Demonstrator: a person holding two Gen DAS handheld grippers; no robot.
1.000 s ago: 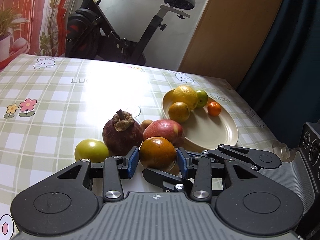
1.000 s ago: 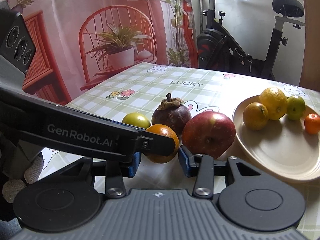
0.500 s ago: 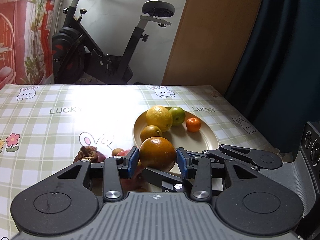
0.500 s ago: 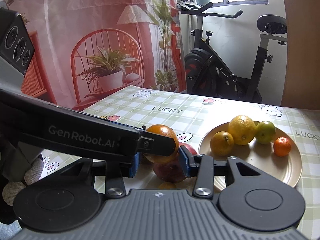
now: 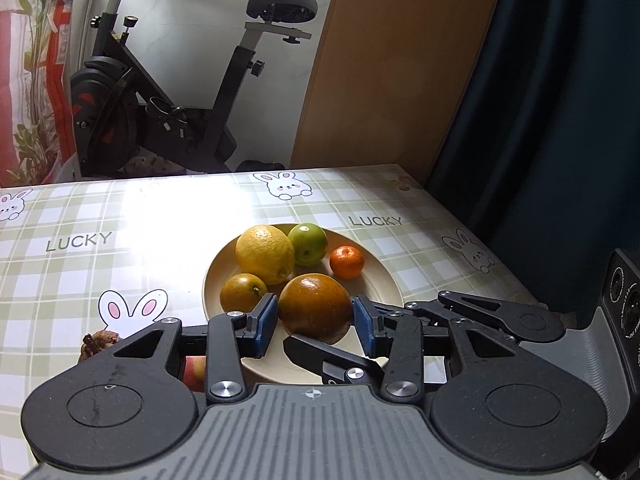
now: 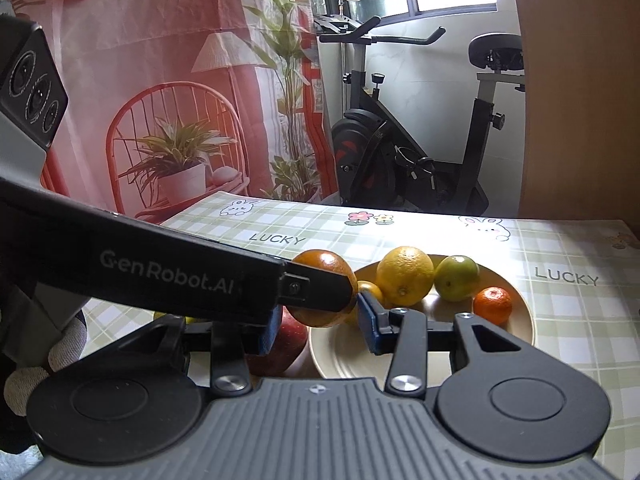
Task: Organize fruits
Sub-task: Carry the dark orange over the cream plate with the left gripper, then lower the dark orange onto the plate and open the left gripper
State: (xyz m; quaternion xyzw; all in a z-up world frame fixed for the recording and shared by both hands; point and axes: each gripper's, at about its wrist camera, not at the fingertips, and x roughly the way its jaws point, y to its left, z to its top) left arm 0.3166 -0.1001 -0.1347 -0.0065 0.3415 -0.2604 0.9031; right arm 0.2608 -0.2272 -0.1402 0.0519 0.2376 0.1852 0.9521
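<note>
A dark orange hangs over the near rim of the beige plate, between the blue pads of my left gripper, which is shut on it. My right gripper comes in crosswise and its pads also close on the same orange; one of its fingers shows under the fruit. On the plate lie a lemon, a green fruit, a mandarin and a small orange. A red apple and a mangosteen stay on the table, partly hidden.
The checked tablecloth runs to the far edge. Behind it stand an exercise bike, a wooden panel and a dark curtain. A gloved hand shows at the lower left of the right wrist view.
Both grippers have lifted the orange off the table and carried it right, from beside the apple and mangosteen to above the plate's near rim. The loose fruits dropped out of view below.
</note>
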